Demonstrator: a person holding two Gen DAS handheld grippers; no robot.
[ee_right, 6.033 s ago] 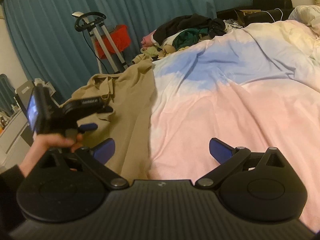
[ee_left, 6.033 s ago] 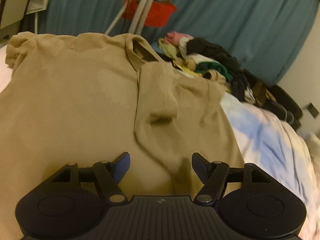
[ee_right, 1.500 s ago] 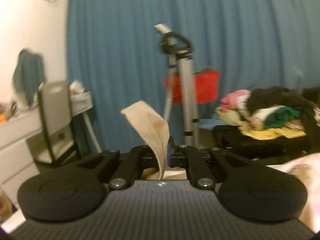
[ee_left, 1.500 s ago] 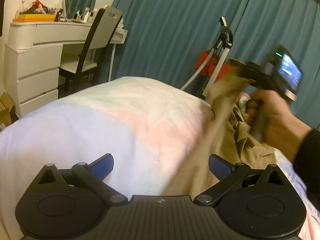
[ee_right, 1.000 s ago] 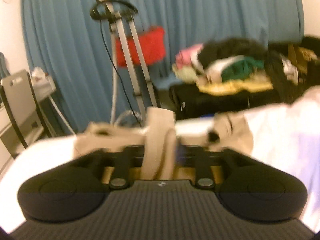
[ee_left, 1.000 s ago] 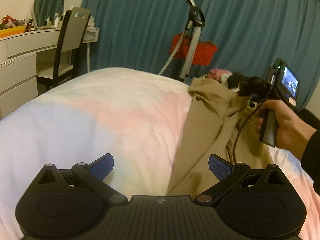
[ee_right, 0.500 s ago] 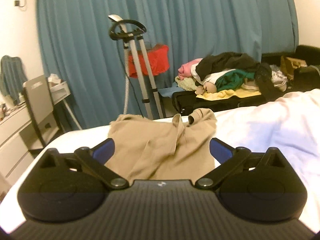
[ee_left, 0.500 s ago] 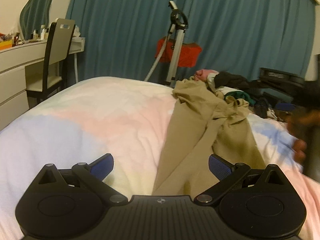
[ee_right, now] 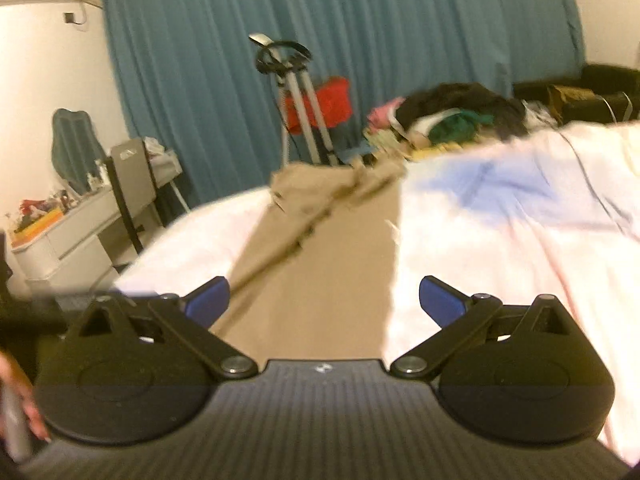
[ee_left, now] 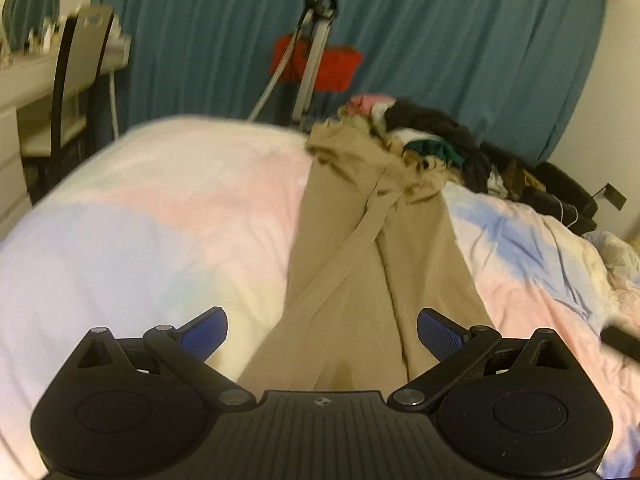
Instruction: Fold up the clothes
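Observation:
A tan shirt (ee_left: pixel 360 248) lies folded into a long narrow strip on the pastel bedspread (ee_left: pixel 160 216), with a sleeve laid diagonally across it. My left gripper (ee_left: pixel 322 330) is open and empty, hovering over the near end of the strip. The shirt also shows in the right wrist view (ee_right: pixel 328 264). My right gripper (ee_right: pixel 324 298) is open and empty, just above the shirt's near end.
A pile of mixed clothes (ee_left: pixel 432 140) lies beyond the bed's far edge, also in the right wrist view (ee_right: pixel 452 116). A garment steamer stand (ee_left: pixel 316 52) with a red bag stands before the teal curtain. A chair (ee_left: pixel 76 76) and white dresser are at left.
The right gripper let go of the shirt's sleeve and opened, then drew back toward the shirt's near end. The left gripper moved right over the shirt. Both views are blurred by motion.

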